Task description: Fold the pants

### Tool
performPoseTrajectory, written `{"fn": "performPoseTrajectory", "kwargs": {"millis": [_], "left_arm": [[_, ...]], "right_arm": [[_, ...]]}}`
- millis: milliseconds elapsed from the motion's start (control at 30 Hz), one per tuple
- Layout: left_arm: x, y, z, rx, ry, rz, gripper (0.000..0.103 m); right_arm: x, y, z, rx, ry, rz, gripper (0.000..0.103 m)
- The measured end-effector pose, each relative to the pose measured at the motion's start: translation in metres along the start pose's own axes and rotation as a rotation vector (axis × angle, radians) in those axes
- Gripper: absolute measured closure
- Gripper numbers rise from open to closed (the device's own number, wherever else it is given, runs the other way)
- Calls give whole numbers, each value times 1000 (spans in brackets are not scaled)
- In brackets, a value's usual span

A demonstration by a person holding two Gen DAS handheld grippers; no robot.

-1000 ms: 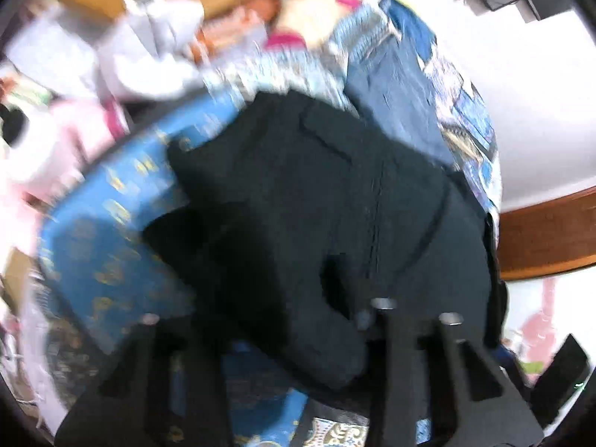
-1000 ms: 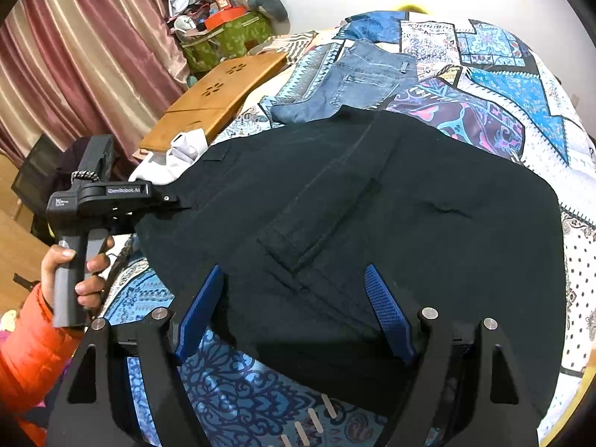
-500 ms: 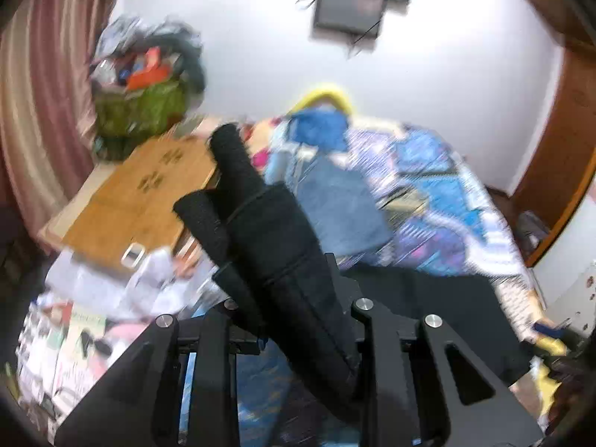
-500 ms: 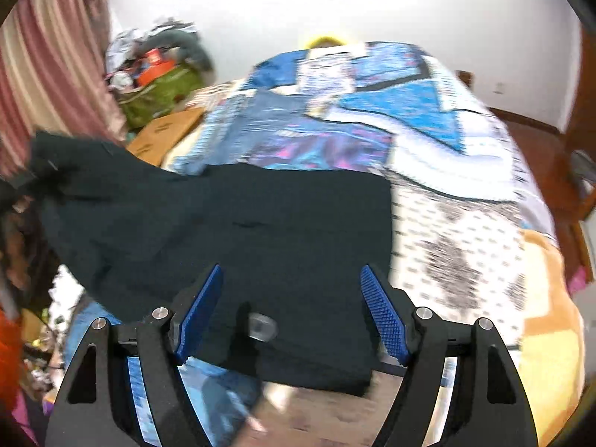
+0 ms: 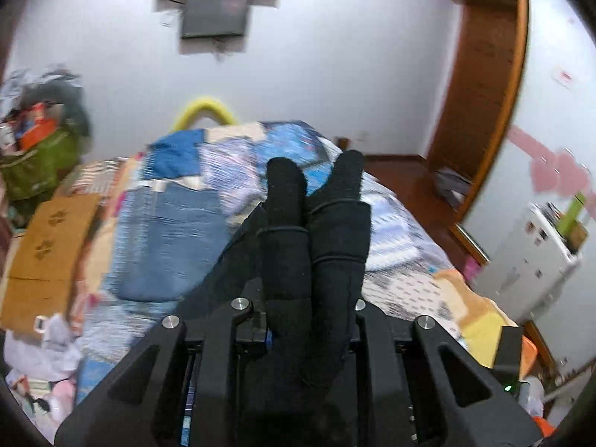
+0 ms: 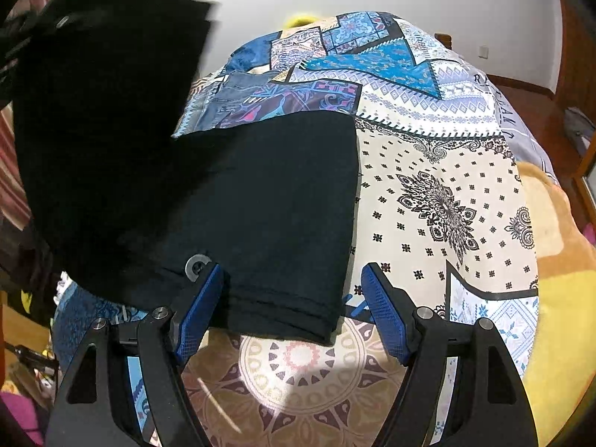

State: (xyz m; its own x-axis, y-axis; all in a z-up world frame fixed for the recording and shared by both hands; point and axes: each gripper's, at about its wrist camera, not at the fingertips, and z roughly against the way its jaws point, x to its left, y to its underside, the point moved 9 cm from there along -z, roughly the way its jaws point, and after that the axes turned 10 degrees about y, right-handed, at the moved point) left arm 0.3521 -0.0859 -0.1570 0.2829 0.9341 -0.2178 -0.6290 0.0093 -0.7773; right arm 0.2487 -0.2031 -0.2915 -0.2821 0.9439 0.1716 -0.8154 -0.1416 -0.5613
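Patchwork bedspread (image 6: 447, 193), blue jeans (image 5: 167, 242) on it, green bag (image 5: 33, 164) beside bed

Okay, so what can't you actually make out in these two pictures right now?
- Left wrist view: the left gripper's fingertips, buried in the bunched black pants.
- Left wrist view: the blue jeans and bedspread, smeared by motion blur.
- Right wrist view: the raised pants' top, cut off by the frame's left edge; the right gripper stands open.

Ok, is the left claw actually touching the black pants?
Touching. The left wrist view shows the left claw shut on a bunched fold of the black pants, cloth pinched between its fingers.
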Motion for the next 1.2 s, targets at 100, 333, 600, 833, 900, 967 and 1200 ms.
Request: {"fn": "performPoseTrajectory", "kwargs": {"millis": [100, 333, 600, 833, 900, 967, 1200], "left_arm": [[-25, 23, -24, 83, 64, -38, 85], [-53, 87, -74, 372, 152, -45, 77], [-65, 122, -68, 488, 157, -100, 35], [-59, 100, -36, 421, 170, -128, 26], [-36, 85, -34, 386, 114, -113, 24], [-9, 69, -36, 353, 59, -81, 20], [99, 39, -65, 356, -127, 40, 13]], "right_arm": [[0, 5, 5, 0, -14, 4, 30], [-4, 17, 17, -2, -21, -12, 30], [-10, 26, 27, 20, -32, -44, 29], [-1, 31, 33, 22, -54, -39, 29], [3, 30, 34, 22, -64, -38, 29], [9, 29, 34, 23, -79, -35, 29], [23, 24, 28, 44, -93, -10, 29]]}}
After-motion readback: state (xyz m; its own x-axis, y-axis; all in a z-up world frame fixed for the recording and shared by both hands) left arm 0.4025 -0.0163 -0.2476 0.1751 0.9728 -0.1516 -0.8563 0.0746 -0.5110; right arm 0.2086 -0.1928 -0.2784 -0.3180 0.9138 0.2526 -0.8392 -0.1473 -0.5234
